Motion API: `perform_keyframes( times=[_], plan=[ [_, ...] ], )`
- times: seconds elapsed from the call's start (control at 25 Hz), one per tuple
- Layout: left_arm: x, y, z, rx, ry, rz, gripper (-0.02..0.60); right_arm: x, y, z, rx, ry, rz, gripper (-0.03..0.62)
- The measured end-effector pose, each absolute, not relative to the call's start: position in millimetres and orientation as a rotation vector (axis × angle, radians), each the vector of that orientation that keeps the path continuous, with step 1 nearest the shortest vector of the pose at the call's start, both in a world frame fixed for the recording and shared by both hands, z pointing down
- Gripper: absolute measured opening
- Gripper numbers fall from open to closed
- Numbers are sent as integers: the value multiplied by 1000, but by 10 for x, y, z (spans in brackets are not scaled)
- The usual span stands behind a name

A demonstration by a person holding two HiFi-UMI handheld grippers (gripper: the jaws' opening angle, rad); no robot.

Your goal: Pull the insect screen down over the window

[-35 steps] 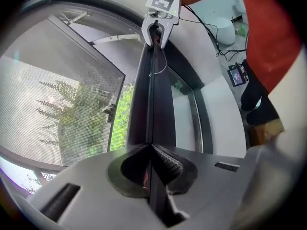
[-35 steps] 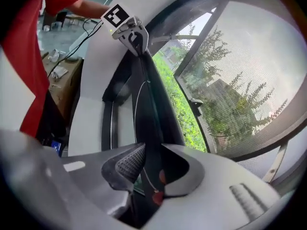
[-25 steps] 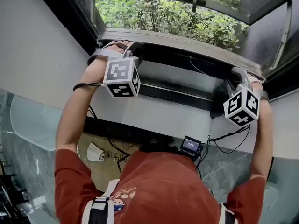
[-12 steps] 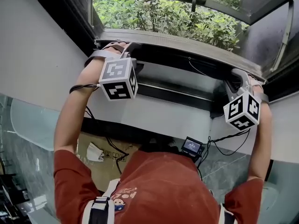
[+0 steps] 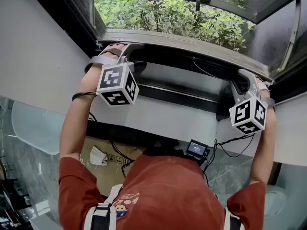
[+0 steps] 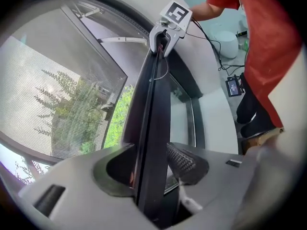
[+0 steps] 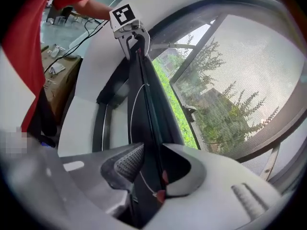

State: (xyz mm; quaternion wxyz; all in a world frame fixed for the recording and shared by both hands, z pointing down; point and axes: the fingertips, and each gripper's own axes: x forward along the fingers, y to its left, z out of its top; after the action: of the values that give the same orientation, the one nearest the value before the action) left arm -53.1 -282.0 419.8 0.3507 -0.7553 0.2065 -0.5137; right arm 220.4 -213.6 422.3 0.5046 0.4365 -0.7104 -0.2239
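The insect screen's black bottom bar [image 5: 184, 61] lies low along the window frame, and its grey mesh [image 6: 57, 95] covers the opening above it. My left gripper [image 5: 125, 49] straddles the bar's left end. Its jaws have just been opening, and the bar [image 6: 153, 109] runs between them with the ribbed pad [image 6: 184, 159] clear of it. My right gripper [image 5: 242, 78] straddles the right end. Its jaws have also just been opening, and the bar [image 7: 146, 109] passes between them beside the ribbed pad [image 7: 125, 163]. Each gripper shows in the other's view: the right gripper [image 6: 163, 35] and the left gripper [image 7: 134, 35].
Green shrubs [image 5: 163, 13] show outside, and a glass sash on a stay arm [image 5: 288, 32] swings outward. A white wall panel [image 5: 158, 116] sits below the frame. On the floor are a cardboard box [image 5: 103, 159], a small screen device [image 5: 195, 149] and trailing cables [image 5: 230, 145].
The left gripper's marker cube has shifted a little left and tilted. The right gripper's cube has barely moved. The bar stays where it was.
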Motion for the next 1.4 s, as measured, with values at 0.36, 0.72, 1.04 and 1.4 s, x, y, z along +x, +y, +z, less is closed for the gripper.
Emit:
perform_keyframes(
  times=[0.36, 0.72, 1.04, 1.4],
  plan=[
    [-411, -2654, 4077, -2182, 698, -1044, 210, 2199, -2082, 4037, 1332, -1865, -518, 127],
    [-313, -2362, 4086, -2426, 945, -631, 210, 2024, -1815, 4035, 1538, -2064, -433, 127],
    [-151, -2065, 4286, -2575, 1100, -376, 210, 1885, -1627, 4154, 1688, -2207, -328, 127],
    [-191, -1889, 4440, -2682, 1364, -164, 210, 1745, -1420, 4331, 1833, -2315, -245, 126]
  ],
)
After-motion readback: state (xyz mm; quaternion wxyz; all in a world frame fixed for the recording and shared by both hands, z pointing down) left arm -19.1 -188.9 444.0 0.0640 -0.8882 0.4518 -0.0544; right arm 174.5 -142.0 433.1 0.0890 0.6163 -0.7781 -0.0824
